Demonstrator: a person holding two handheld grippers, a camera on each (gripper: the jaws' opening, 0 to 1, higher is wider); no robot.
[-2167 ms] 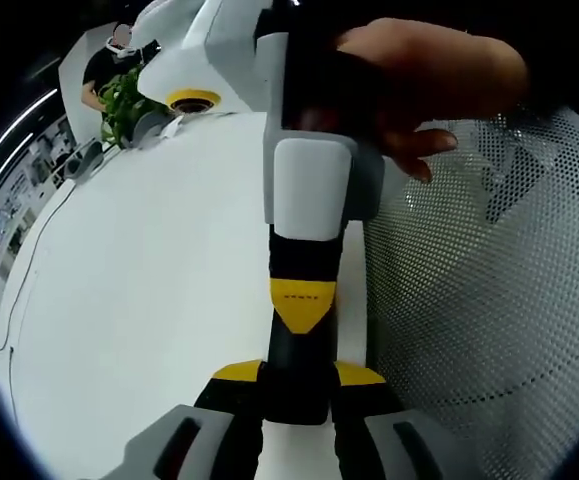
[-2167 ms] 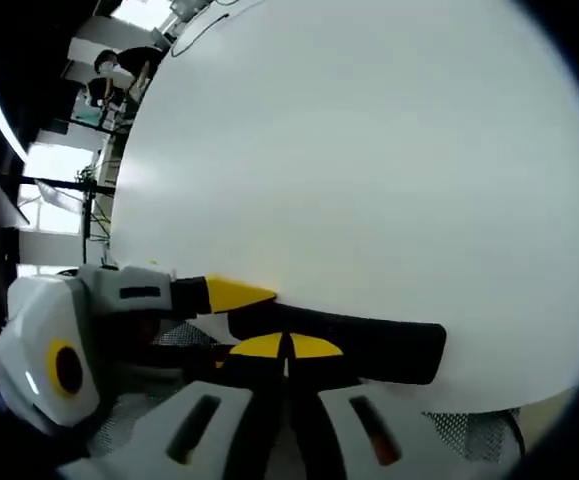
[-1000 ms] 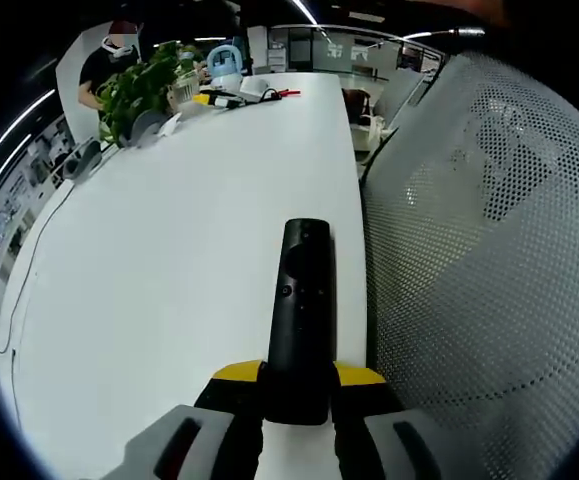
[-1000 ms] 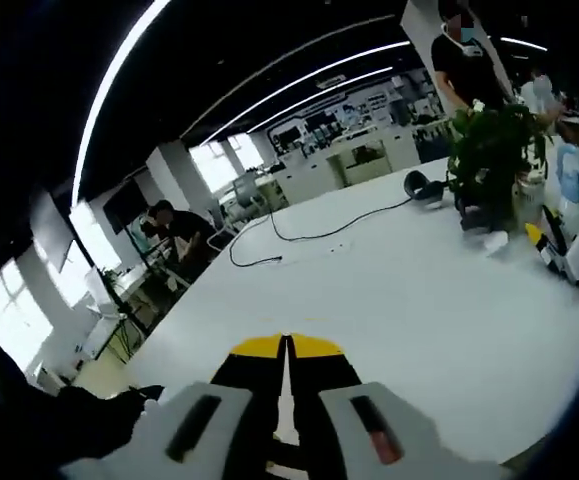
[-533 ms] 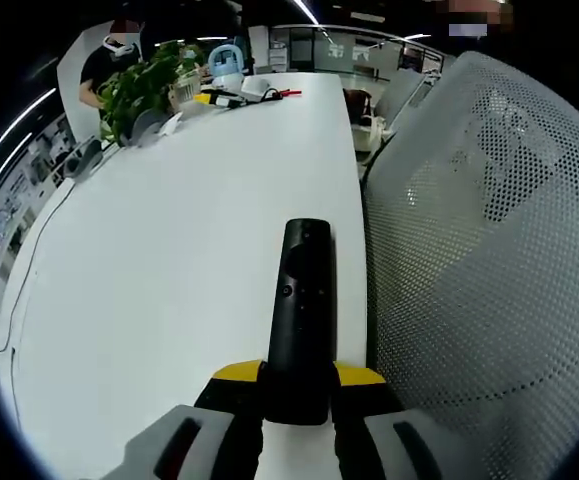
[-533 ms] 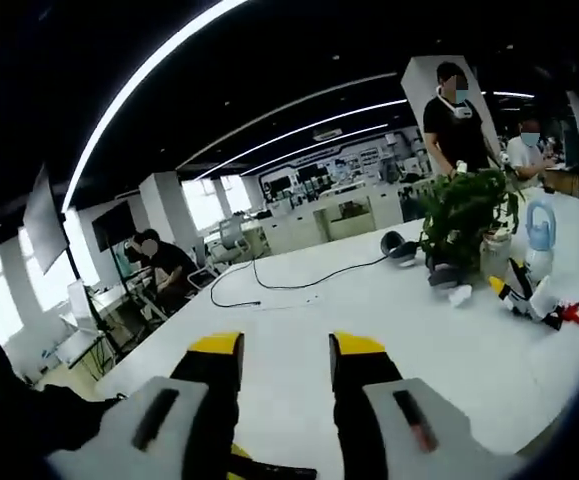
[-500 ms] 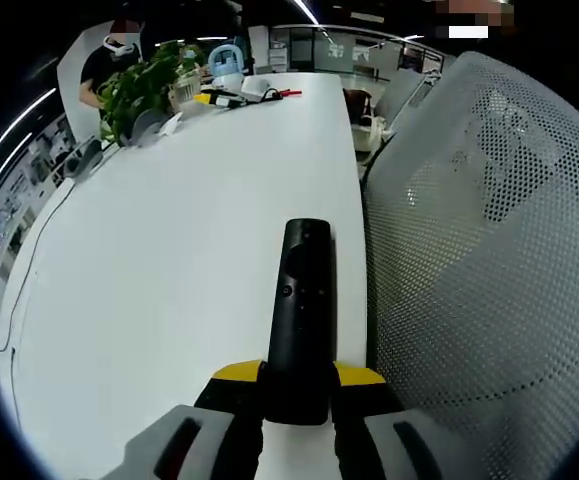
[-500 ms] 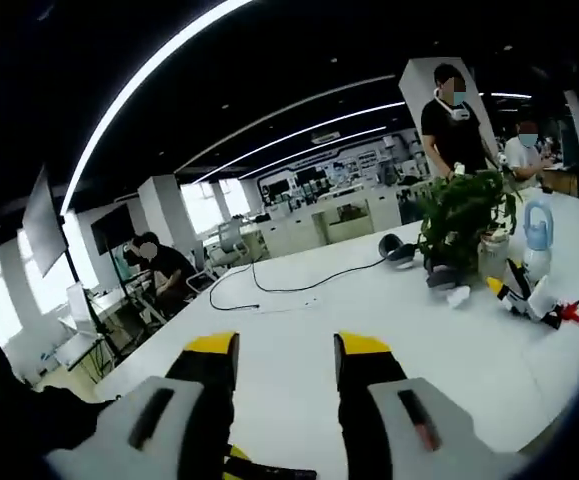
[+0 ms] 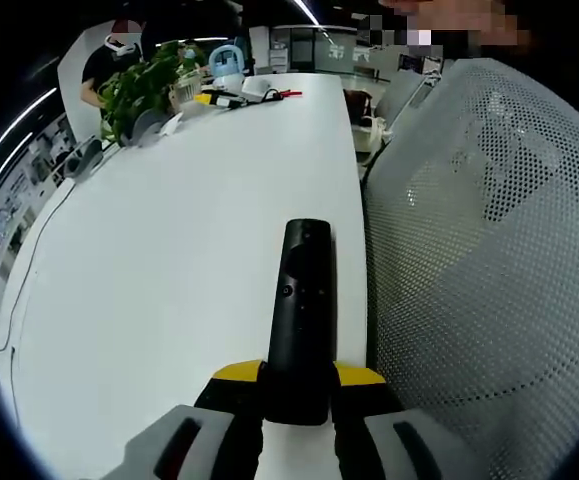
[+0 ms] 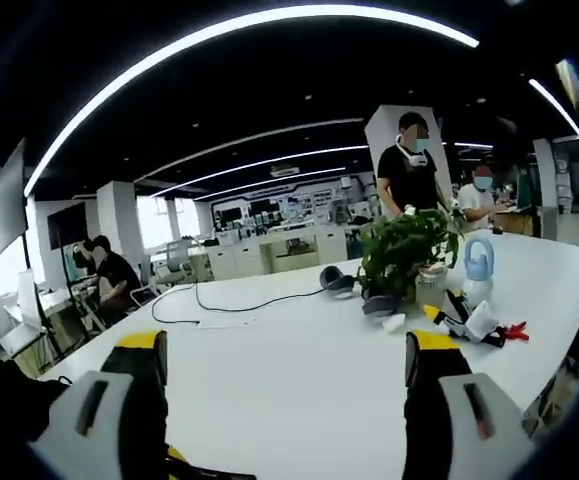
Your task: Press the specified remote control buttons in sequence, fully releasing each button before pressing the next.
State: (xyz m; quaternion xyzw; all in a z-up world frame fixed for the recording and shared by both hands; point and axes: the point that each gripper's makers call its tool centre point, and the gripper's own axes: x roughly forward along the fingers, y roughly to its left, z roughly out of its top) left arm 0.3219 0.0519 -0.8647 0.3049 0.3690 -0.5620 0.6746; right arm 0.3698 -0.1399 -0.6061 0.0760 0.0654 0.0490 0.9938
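**A:** What does the left gripper (image 9: 297,385) hold in the left gripper view?

**B:** A black remote control (image 9: 300,315), clamped at its near end between the yellow-tipped jaws. It points straight ahead, button side up, over the white desk (image 9: 169,260) and close to that desk's right edge. A white mesh chair back (image 9: 479,260) stands just beside the desk on that side.

**A:** And the right gripper (image 10: 287,350)?

**B:** In the right gripper view its jaws are spread wide apart, with nothing between them. It faces level across the long white desk (image 10: 299,360) into an open-plan office.

**A:** What sits at the far end of the desk?

**B:** A leafy green plant (image 10: 404,250), black headphones (image 10: 335,281) beside it, a pale blue bottle (image 10: 477,262), and a small cluster of white, yellow and red items (image 10: 474,322). A black cable (image 10: 234,303) trails across the top.

**A:** Anyone else there?

**B:** A person in a black shirt (image 10: 406,172) stands behind the plant, with another person (image 10: 479,198) close by. A third person (image 10: 109,270) sits at the left, past the desk. In the left gripper view the plant (image 9: 139,88) lies at the far left end of the desk.
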